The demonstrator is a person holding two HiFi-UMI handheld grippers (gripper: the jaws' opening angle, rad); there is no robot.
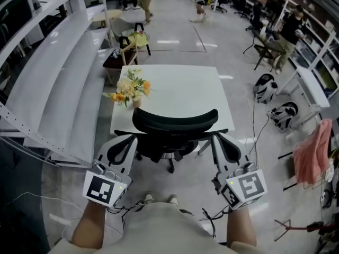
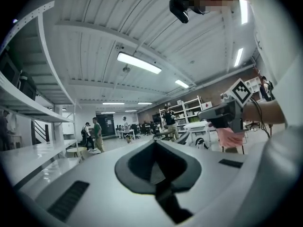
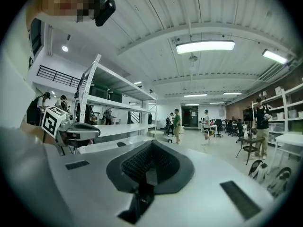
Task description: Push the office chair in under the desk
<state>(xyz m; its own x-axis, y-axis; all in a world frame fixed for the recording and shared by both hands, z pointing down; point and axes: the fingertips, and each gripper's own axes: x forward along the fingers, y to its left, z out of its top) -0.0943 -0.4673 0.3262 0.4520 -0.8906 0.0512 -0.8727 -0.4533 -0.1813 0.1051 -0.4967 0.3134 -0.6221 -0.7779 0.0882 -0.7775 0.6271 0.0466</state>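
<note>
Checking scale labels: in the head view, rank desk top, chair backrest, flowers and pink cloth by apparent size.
1. desk top
2. chair backrest
3. pink cloth and flowers look about alike; left unranked.

The black office chair has a matt plastic backrest. The white square worktop looks smooth and satin. The pale grey floor is glossy. The left hand-held gripper and the right hand-held gripper show smooth matt white plastic around dark pads, ribbed on the right one.
</note>
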